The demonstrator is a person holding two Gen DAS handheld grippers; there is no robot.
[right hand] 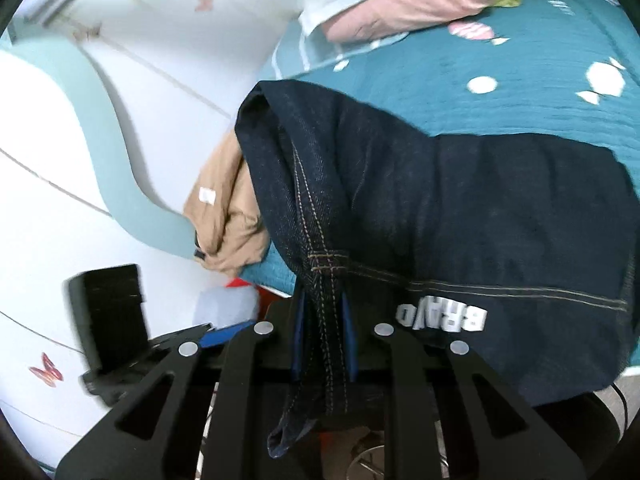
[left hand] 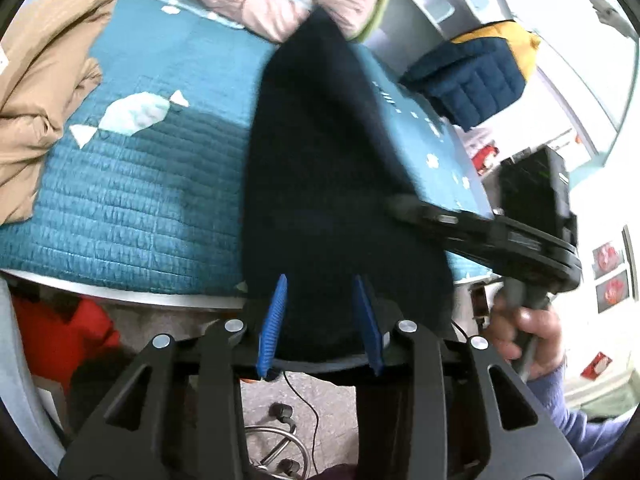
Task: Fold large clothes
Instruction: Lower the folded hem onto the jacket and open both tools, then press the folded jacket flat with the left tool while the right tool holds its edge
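Note:
Dark navy jeans (right hand: 460,216) with tan stitching and a white brand patch lie over the near edge of a teal quilted bed (right hand: 500,92). My right gripper (right hand: 323,320) is shut on the jeans at a stitched seam, and cloth hangs down between its blue pads (right hand: 298,332). In the left wrist view the same jeans (left hand: 332,184) stretch away across the bed (left hand: 132,200). My left gripper (left hand: 320,312) stands with its blue pads (left hand: 274,320) apart, dark cloth lying between them. The right gripper's body (left hand: 500,236) and the hand holding it show at the right.
A tan garment (left hand: 40,92) is piled at the bed's left side; it also shows in the right wrist view (right hand: 228,216). Pink and pale bedding (right hand: 400,4) lies at the head. A navy and yellow padded jacket (left hand: 480,76) is beyond the bed. Cables and a metal frame (left hand: 280,436) are on the floor.

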